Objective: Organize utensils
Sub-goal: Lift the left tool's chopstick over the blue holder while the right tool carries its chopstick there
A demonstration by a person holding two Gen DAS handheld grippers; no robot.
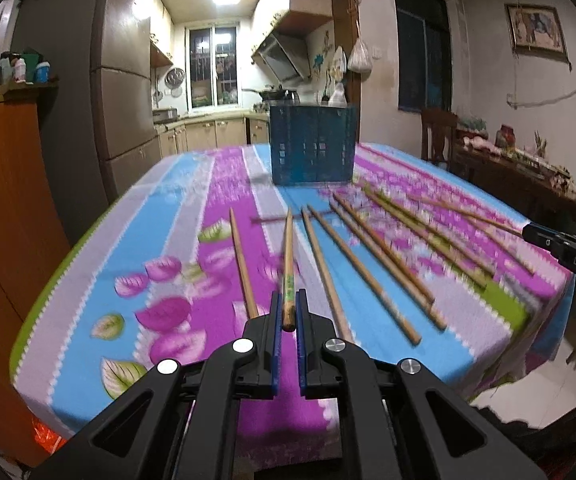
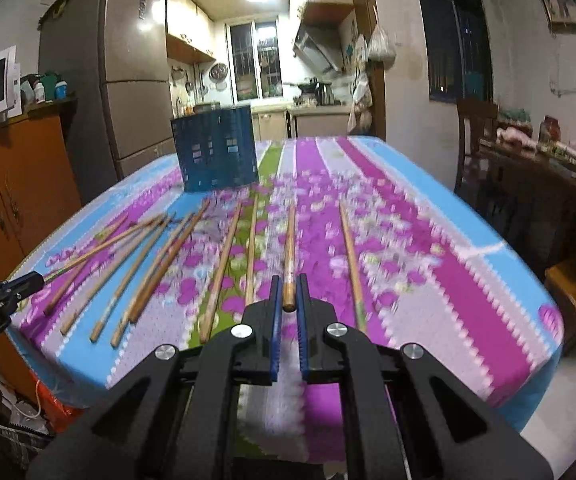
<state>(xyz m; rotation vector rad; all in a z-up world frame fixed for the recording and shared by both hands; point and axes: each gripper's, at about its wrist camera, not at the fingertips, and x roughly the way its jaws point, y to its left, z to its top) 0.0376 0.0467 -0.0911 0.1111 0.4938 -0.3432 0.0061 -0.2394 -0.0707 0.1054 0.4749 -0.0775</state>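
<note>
Two hand-held grippers each clamp one wooden chopstick by its thick end over a dining table spread with a pink, blue and lilac flowered cloth (image 1: 175,208). At the bottom centre of the left wrist view, the left gripper (image 1: 288,312) is clenched on a chopstick with a green-printed handle (image 1: 288,256), whose tip points up the frame toward the blue slotted holder (image 1: 312,146) standing upright at the far middle of the table. At the bottom centre of the right wrist view, the right gripper (image 2: 288,294) is likewise closed tight on a plain chopstick (image 2: 290,256), the blue holder (image 2: 216,148) here sitting in the upper left of the frame. Gripping at the butt end leaves the long shaft free and aimed forward, which would suit dropping each stick tip-first into the holder.

The remaining chopsticks (image 1: 372,256) lie flat on the cloth, fanned out across the middle and right of the left view; in the right view they spread from centre to lower left, several crossing one another in a loose heap (image 2: 135,256) and one lying alone at right of centre (image 2: 350,256). The holder appears empty, though its inside is not visible. By the look of it, sorting has barely begun.
</note>
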